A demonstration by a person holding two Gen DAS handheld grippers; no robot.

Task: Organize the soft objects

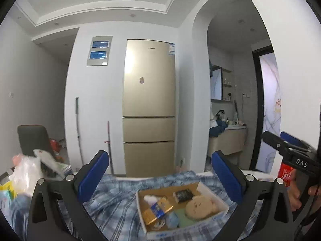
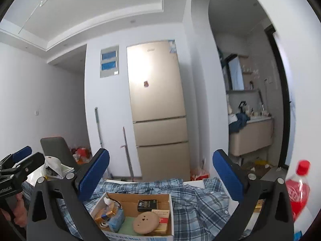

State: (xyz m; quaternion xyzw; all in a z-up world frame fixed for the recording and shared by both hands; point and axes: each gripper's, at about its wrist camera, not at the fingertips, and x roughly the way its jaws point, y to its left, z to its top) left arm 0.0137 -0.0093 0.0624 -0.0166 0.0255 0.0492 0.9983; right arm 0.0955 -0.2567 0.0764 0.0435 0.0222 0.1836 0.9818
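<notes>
Grippers both raised above table: left gripper (image 1: 160, 178) and right gripper (image 2: 160, 178) gape wide, holding nothing. Round beige plush toy (image 1: 199, 206) lies in open cardboard box (image 1: 208, 188) on blue plaid cloth (image 1: 112, 204).

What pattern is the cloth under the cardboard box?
Blue-and-white plaid cloth under the cardboard box, clearest in the right wrist view.
</notes>
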